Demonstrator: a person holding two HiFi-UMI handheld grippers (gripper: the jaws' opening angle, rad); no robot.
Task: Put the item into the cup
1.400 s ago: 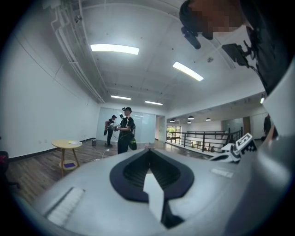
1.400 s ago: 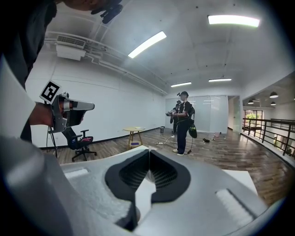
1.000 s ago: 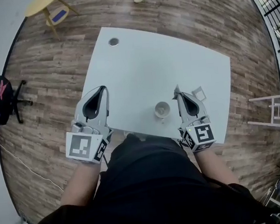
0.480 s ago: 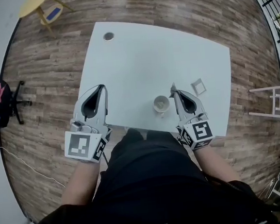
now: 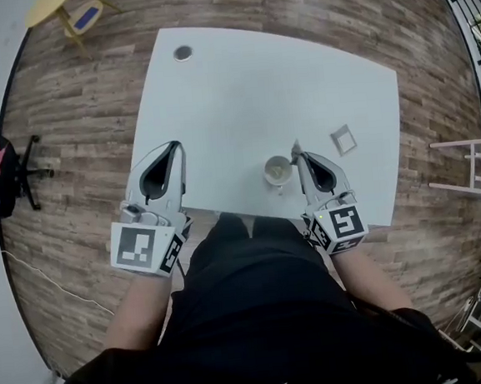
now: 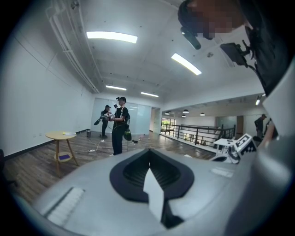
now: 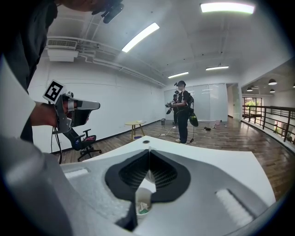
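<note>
The white counter [image 5: 255,77] stood on a wooden floor [image 5: 83,117], with a small round hole [image 5: 182,53] in its far left corner. Near the counter's near edge and toward the right sat a white cup [image 5: 277,171], upright. In the right gripper view, something small with a green patch [image 7: 142,210] lay inside it, too small to name. A flat square piece [image 5: 343,139] lay on the counter to the far right of the cup, well apart from it. The right hand-held gripper [image 5: 294,147] hung just to the right of the cup with its jaws pressed together and nothing between them. Whether it touched the cup could not be told. The left hand-held gripper [image 5: 174,145] was held over the counter's near left edge, well apart from the cup, its jaws also closed together and empty. An office chair [image 5: 8,170] stood on the floor far to the left, and a person [image 7: 183,115] stood beyond the far end of the counter.
</note>
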